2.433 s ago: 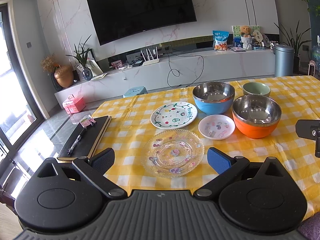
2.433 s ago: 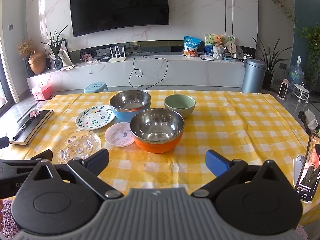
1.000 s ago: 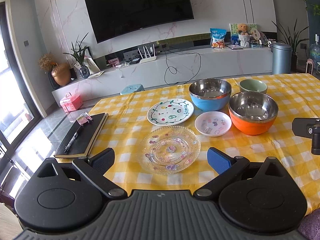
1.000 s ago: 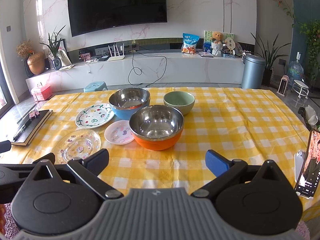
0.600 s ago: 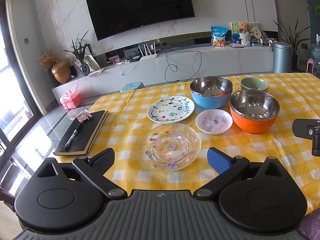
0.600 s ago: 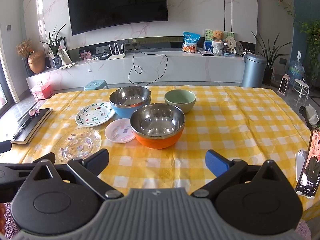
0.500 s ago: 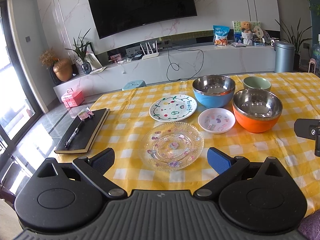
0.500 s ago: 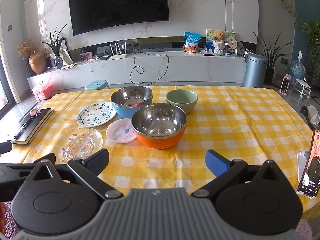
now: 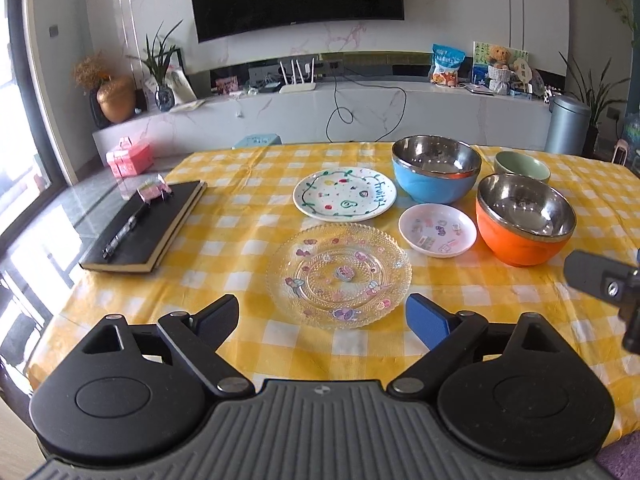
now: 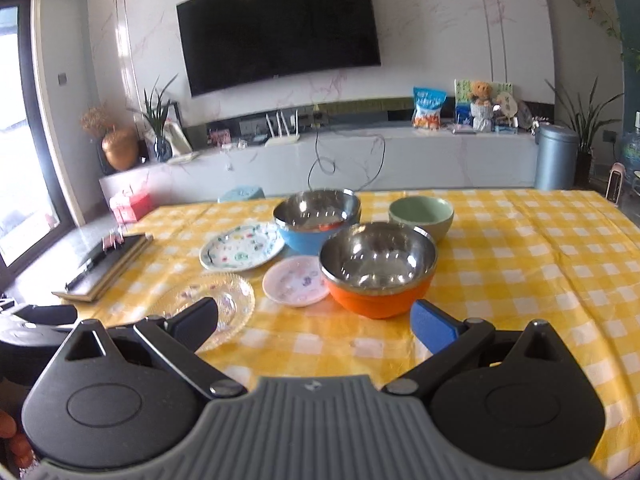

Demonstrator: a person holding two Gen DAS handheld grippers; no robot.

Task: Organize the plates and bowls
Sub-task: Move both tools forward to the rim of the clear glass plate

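On the yellow checked tablecloth (image 9: 248, 168) a clear glass plate (image 9: 339, 274) is set nearest, with a painted white plate (image 9: 344, 193) behind it and a small pink dish (image 9: 437, 229) to its right; blue bowl (image 9: 436, 174), orange bowl (image 9: 525, 218) and green bowl (image 9: 521, 165) are grouped beside them, all empty. Left gripper (image 9: 322, 316) is held fingers apart, empty, just short of the glass plate. Right gripper (image 10: 314, 322) is likewise held wide apart, empty, before the orange bowl; a black notebook (image 9: 145, 225) is seen at the table's left edge.

bare tablecloth (image 10: 540, 264) right of bowls, notebook (image 9: 144, 228) blocking left edge
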